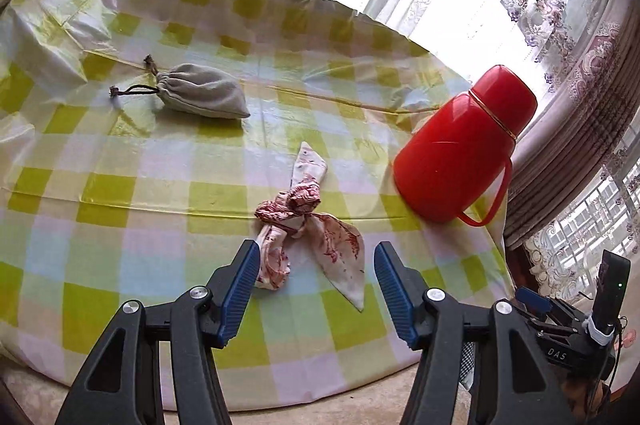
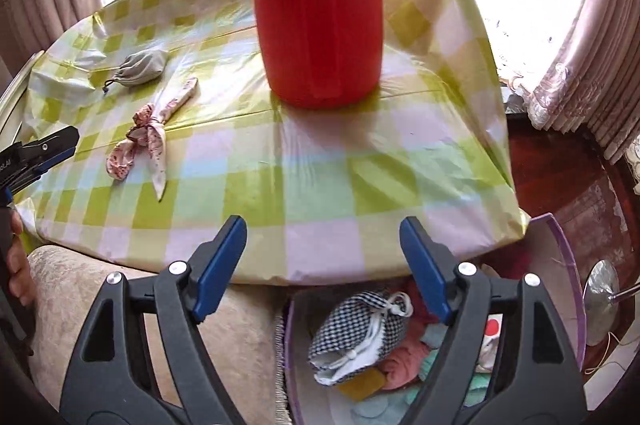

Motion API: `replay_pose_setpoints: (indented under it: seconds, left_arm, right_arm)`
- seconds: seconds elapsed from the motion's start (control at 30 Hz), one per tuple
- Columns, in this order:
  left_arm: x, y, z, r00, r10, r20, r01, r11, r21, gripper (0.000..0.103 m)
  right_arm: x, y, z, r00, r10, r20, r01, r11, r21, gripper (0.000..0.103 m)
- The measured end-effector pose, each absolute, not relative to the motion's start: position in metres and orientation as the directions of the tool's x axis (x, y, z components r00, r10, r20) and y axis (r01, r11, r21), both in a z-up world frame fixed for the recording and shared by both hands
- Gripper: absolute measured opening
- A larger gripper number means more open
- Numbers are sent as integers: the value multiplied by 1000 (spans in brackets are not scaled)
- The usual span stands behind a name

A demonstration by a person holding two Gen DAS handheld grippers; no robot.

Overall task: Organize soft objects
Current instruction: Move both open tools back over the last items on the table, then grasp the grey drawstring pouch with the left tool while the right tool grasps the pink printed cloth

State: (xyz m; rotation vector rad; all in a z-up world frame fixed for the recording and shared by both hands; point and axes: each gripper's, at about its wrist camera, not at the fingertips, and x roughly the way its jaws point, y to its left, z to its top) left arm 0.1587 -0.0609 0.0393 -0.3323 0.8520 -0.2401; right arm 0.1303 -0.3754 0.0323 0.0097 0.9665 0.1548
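On the checked table (image 1: pixel 160 185), seen from the left wrist, the left hand-held gripper (image 1: pixel 314 261) hangs released, empty, over the knotted floral scarf (image 1: pixel 304 225); a grey drawstring pouch (image 1: pixel 200 93) lies far left, a red flask (image 1: pixel 460 145) right. "DAS" marks the other tool.

Right wrist view: the right hand-held gripper (image 2: pixel 322 237), released, is above a purple basket (image 2: pixel 560 265) holding a houndstooth pouch (image 2: pixel 352 325) among soft things.

A glossy, creased plastic cloth (image 1: pixel 168 161) covers the table, bearing a shiny smooth red plastic flask (image 1: pixel 460 149), a matt grey fabric pouch (image 1: pixel 204 95) and a silky printed scarf (image 1: pixel 308 225); ribbed blue pads (image 1: pixel 244 289) line the jaws.
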Motion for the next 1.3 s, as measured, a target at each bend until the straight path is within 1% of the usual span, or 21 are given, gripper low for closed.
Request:
replay_pose_setpoints:
  seconds: [0.3,0.47,0.67,0.73,0.8,0.93,1.0,1.1,1.23,1.3]
  left_arm:
    - [184,-20,32,655,-234,-718,5,952,-306,60]
    - [197,-10,28,651,-201,-732,-2,964,-266,60]
    - [218,2,21,643,-188,-742,-16,966,-259,61]
    - [227,6,20,646,-180,-742,-20,968,-251,64]
    - [237,12,21,655,-172,-736,-24,969,-247,73]
    - [261,20,25,675,-152,-722,-20,974,-225,78]
    - [274,21,29,689,-147,-710,-1,979,-204,83]
    - [296,18,32,700,-133,-701,46,989,-142,84]
    - [329,7,33,695,-125,-708,159,987,-18,86]
    - [345,2,30,688,-132,-713,202,979,13,88]
  right_arm:
    - [168,-277,23,522,237,-820,-256,960,114,83]
    - [190,-239,17,513,258,-818,-269,954,132,84]
    - [213,-207,5,496,267,-826,-262,953,150,85]
    - [222,-200,1,493,264,-829,-252,955,155,85]
    - [228,-194,-2,494,264,-829,-241,957,162,85]
    - [239,-181,-9,491,249,-835,-240,960,145,85]
    - [244,-177,-13,490,243,-837,-235,962,141,85]
    - [250,-172,-18,483,237,-843,-236,962,134,85]
    - [258,-169,-24,479,221,-850,-231,965,121,85]
    - [262,-171,-28,474,209,-856,-219,969,116,84]
